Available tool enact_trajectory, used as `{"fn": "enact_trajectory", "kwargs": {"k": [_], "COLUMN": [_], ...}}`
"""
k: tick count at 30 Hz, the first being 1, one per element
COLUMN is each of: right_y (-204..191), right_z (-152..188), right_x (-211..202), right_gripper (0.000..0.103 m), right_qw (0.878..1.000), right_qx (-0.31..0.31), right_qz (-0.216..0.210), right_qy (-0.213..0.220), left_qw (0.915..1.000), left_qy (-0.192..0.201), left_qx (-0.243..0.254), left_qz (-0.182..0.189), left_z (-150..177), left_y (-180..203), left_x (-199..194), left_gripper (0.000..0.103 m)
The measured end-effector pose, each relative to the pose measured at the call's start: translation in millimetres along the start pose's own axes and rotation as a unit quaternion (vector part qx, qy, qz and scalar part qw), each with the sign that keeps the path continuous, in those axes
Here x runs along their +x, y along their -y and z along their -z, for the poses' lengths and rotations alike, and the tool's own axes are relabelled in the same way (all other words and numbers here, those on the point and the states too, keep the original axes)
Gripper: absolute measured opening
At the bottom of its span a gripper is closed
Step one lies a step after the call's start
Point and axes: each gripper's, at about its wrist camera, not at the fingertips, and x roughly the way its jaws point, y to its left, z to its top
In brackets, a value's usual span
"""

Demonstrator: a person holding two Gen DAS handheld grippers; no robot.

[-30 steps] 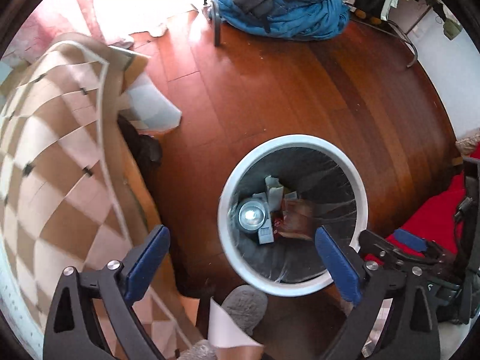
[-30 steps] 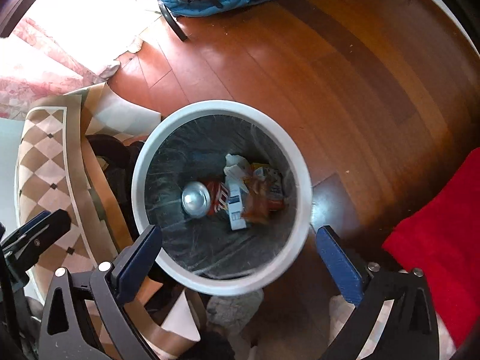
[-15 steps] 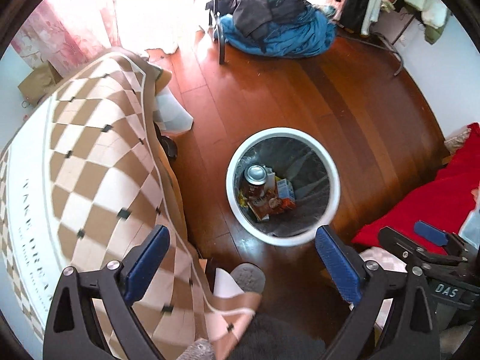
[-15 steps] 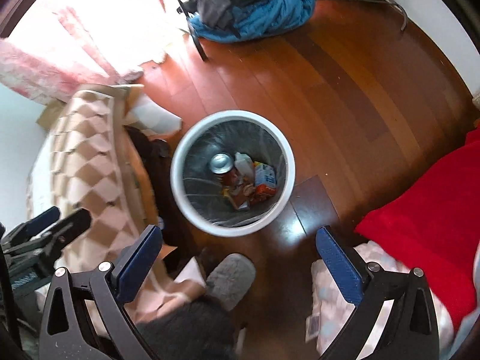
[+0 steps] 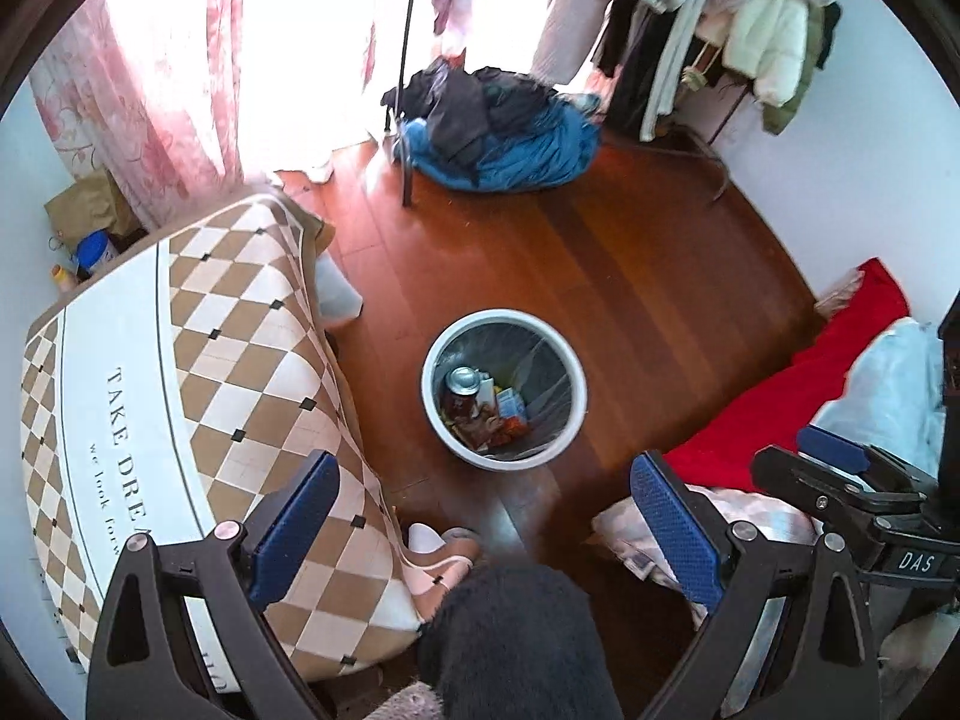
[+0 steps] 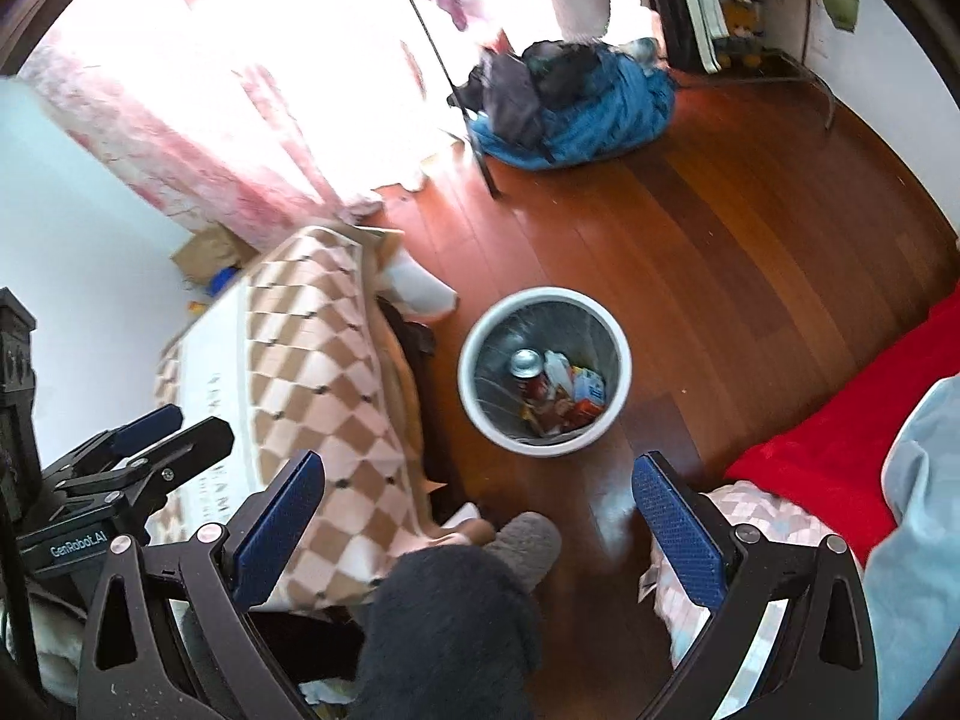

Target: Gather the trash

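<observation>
A white round trash bin (image 5: 576, 420) (image 6: 621, 384) stands on the wooden floor, lined with a clear bag. Inside lie a drink can (image 5: 463, 379) (image 6: 526, 362) and several wrappers and cartons (image 5: 507, 411) (image 6: 579, 396). My left gripper (image 5: 483, 519) hangs high above the bin, open, with nothing between its blue pads. My right gripper (image 6: 480, 519) is likewise high up and open, empty. The right gripper's body shows at the right edge of the left wrist view, and the left gripper's body at the left edge of the right wrist view.
A table under a brown-and-white checked cloth (image 5: 210, 396) (image 6: 312, 360) stands left of the bin. A red blanket (image 5: 798, 396) (image 6: 840, 456) lies to the right. A blue clothes pile (image 5: 510, 144) and a clothes rack (image 5: 690, 30) are at the back. The person's dark trouser leg (image 5: 516, 642) and grey slipper (image 6: 528, 546) are below.
Both grippers have risen well away from the bin, which now looks much smaller. More of the room, table and clothes rack has come into view. Both stay open and empty.
</observation>
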Motion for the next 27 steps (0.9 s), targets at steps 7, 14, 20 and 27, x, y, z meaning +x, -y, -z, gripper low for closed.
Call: {"fn": "enact_trajectory", "kwargs": {"k": [7, 14, 20, 27], "right_y": [-23, -35, -42, -45], "right_z": [11, 20, 24, 27], "right_x": [-51, -80, -90, -94], "right_gripper": [0.103, 0.103, 0.103, 0.103], "right_qw": [0.999, 0.997, 0.996, 0.996], "right_qx": [-0.016, -0.026, -0.032, -0.040], "right_qz": [-0.046, -0.066, -0.078, -0.074], "right_qy": [0.008, 0.013, 0.005, 0.002], "left_qw": [0.9993, 0.9982, 0.9975, 0.9974], "left_qy": [0.020, 0.025, 0.033, 0.039], "left_qx": [0.004, 0.011, 0.008, 0.007], "left_qz": [0.032, 0.053, 0.061, 0.060], "left_z": [12, 24, 31, 36], "left_y": [2, 2, -2, -6], "left_x": [-53, -84, -100, -107], "left_gripper": [0.099, 0.100, 0.100, 0.100]}}
